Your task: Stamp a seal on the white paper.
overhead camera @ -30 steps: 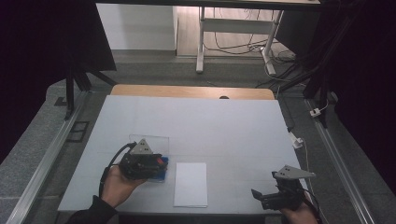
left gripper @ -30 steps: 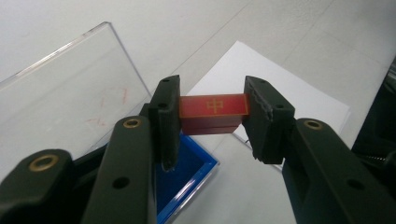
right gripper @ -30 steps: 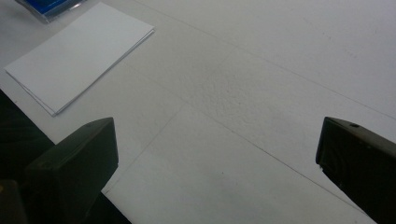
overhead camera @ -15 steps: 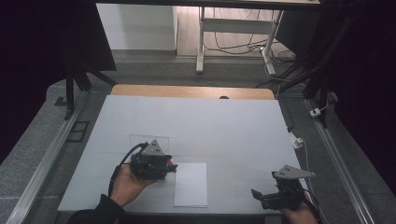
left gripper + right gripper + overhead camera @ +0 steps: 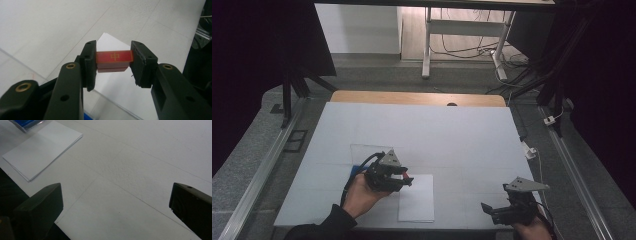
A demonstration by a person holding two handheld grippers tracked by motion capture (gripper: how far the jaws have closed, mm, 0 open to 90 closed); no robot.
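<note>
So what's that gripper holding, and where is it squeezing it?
The left gripper holds a small red block with a gold mark, pinched by its two short ends. The right gripper holds nothing.

a white worktop lies on a wooden table whose bare strip shows along the far edge. grey floor flanks it, with metal rails at left and right. beyond the far edge stand white desk legs and loose cables.
</note>
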